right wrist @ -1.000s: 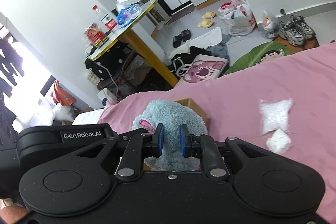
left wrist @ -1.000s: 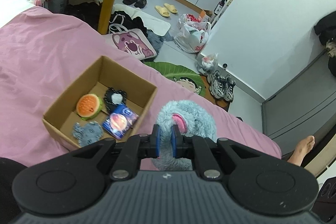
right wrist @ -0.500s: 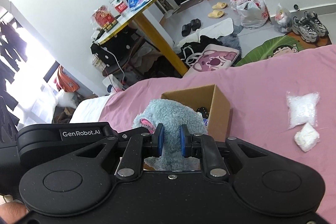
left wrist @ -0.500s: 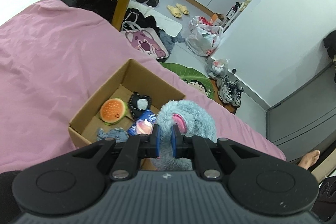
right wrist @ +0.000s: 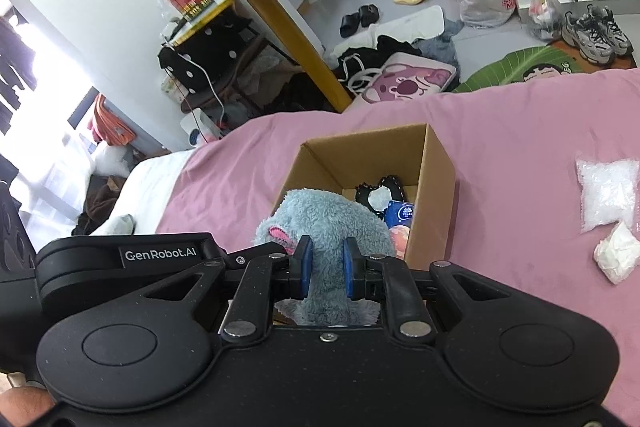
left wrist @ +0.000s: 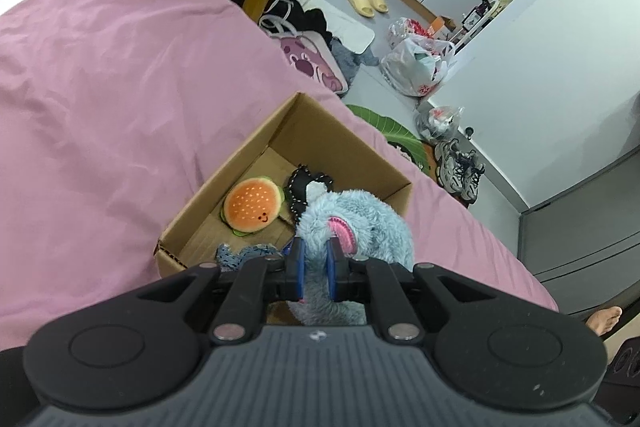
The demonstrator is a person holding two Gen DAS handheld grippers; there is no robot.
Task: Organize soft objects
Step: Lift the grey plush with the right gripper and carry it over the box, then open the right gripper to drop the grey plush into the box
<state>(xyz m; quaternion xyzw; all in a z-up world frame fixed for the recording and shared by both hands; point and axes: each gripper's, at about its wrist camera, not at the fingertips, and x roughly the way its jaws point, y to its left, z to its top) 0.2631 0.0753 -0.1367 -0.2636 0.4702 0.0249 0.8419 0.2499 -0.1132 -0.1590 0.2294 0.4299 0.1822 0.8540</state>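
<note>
Both grippers have carried the fluffy blue-grey plush toy (left wrist: 360, 223) in over the open brown cardboard box (left wrist: 344, 143) since a second ago; box now sits centre frame in both views, right under the toy. Pink bedsheet (left wrist: 120, 99) fills the left and middle of the left wrist view, box resting on it. Toy hangs over the near end of the box, pink ear patch up, covering part of the contents. Left gripper (left wrist: 314, 269) clamped narrow on the toy's fur, blue pads pressed in from both sides. Right gripper (right wrist: 325, 269) likewise pinching the same toy, a bit wider gap, fur bulging between the pads. Inside the box: orange burger-shaped plush (left wrist: 252, 207) at its left side, black-and-white soft item (left wrist: 306, 187) towards the far end, grey knitted piece (left wrist: 244, 255) at the near edge, blue printed packet (right wrist: 400, 217) by the right wall in the right wrist view. On the sheet at the right edge of the right wrist view, well apart from the box: clear bag of white filling (right wrist: 606, 191) and, just below it, crumpled white wad (right wrist: 618, 257).
</note>
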